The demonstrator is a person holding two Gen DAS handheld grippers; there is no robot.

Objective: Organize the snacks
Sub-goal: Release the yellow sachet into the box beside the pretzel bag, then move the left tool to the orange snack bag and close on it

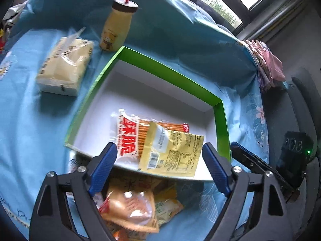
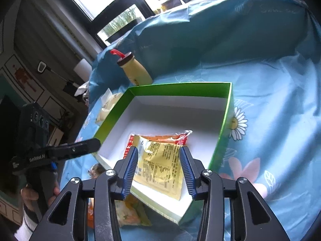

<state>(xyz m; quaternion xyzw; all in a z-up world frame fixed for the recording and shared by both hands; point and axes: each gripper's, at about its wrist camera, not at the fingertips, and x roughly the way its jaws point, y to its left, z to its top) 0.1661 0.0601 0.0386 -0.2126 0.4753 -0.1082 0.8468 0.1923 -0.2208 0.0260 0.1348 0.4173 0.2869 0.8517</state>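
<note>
We look down from left wrist, close above green box [image 1: 152, 64], facing 12 o'clock toward bottle [image 1: 116, 30] and window. From right wrist we look down equally close, box [image 2: 180, 86] ahead, bottle [image 2: 136, 70] at 11 o'clock. Both views share box, bottle, yellow packet [image 1: 172, 152] [image 2: 160, 166].

Box [image 1: 220, 118] rear bare; packets [image 1: 170, 152] up front

Daylight enters dark-framed windows [image 2: 112, 6] behind a blue floral cloth [image 2: 270, 92] covering the surface.
</note>
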